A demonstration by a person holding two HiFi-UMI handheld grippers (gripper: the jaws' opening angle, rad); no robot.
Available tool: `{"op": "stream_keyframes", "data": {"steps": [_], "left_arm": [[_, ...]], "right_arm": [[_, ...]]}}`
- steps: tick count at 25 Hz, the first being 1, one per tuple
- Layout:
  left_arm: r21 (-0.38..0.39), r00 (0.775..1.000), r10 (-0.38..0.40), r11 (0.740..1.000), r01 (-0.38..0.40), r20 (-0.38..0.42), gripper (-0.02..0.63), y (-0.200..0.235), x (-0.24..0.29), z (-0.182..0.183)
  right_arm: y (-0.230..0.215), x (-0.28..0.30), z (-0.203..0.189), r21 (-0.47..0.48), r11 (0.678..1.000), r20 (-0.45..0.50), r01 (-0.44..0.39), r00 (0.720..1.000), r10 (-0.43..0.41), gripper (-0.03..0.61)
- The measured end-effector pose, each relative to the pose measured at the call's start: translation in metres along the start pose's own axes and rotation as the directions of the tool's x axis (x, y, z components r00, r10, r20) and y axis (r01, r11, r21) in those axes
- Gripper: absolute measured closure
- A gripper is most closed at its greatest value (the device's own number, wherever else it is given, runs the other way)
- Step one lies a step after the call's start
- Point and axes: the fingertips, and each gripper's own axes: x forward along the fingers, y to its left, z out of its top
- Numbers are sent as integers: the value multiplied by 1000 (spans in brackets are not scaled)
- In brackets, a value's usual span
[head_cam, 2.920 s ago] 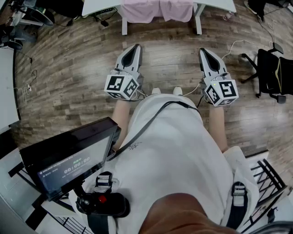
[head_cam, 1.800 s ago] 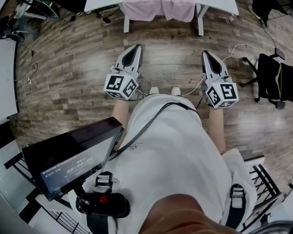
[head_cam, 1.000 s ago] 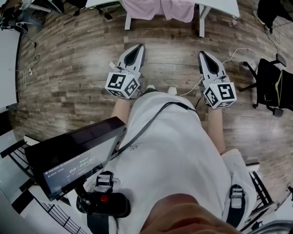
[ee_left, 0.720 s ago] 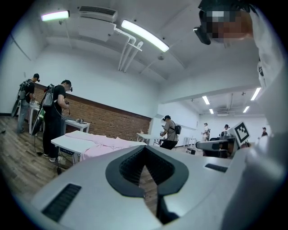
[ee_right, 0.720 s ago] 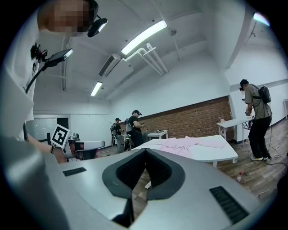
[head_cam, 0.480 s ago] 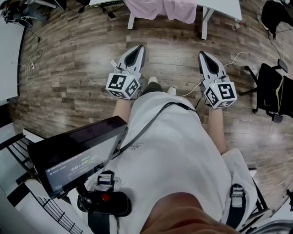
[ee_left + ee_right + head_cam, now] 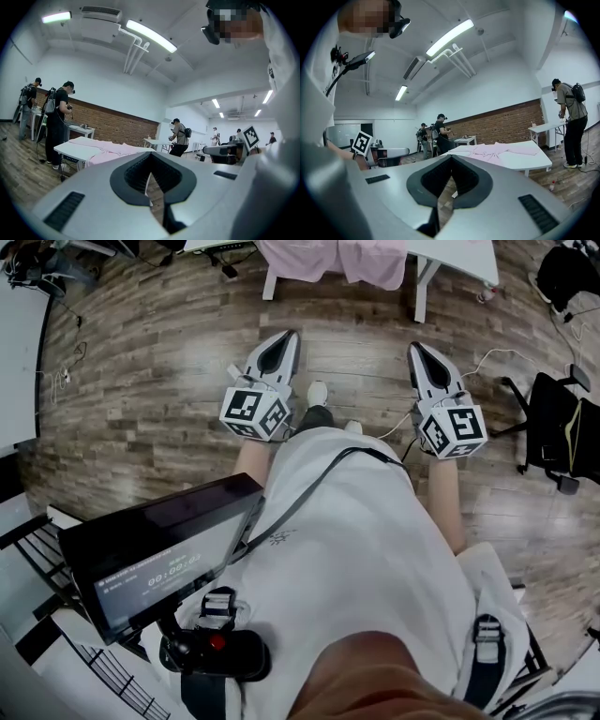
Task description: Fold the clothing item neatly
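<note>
A pink garment (image 7: 333, 259) lies spread on a white table (image 7: 450, 249) at the top edge of the head view, partly hanging over the near edge. It is also in the left gripper view (image 7: 112, 151) and the right gripper view (image 7: 501, 150), still some way ahead. My left gripper (image 7: 283, 336) and right gripper (image 7: 415, 347) are held level above the wooden floor, short of the table. Both are shut with nothing between the jaws, as the left gripper (image 7: 150, 155) and right gripper (image 7: 451, 157) show in their own views.
A black chair (image 7: 553, 409) stands on the right, with cables on the floor near it. A dark monitor (image 7: 159, 554) sits on a rig at my lower left. Other people (image 7: 58, 124) work at tables along the brick wall; one person (image 7: 569, 122) stands right of the white table.
The person has stepped forward, a shoe now showing between the grippers, and the table sits slightly nearer in view. Both grippers stay shut and keep their pose.
</note>
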Motion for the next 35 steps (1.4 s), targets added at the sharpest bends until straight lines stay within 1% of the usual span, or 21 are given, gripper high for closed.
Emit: {"op": "stream_keyframes", "data": {"steps": [6, 11, 14, 22, 29, 35], "left_arm": [[-7, 1000, -17, 1000, 17, -3, 621, 14, 16, -3], [10, 999, -37, 999, 37, -1, 621, 29, 32, 6], [1, 999, -50, 999, 50, -3, 621, 39, 40, 9], [-21, 997, -76, 997, 76, -17, 621, 86, 75, 18], [3, 992, -126, 992, 126, -14, 621, 90, 89, 22], [9, 987, -159, 987, 159, -2, 621, 105, 99, 30]], "right_arm": [[-7, 16, -2, -7, 1000, -3, 15, 1000, -15, 577], [-9, 37, 3, -14, 999, -6, 32, 999, -33, 577], [-9, 49, 5, -15, 999, -9, 40, 999, -40, 577], [-18, 99, 11, -13, 997, -29, 70, 997, -71, 577], [-20, 105, 15, -19, 994, -7, 108, 994, -108, 577], [-22, 115, 20, -13, 989, 19, 149, 989, -149, 577]]}}
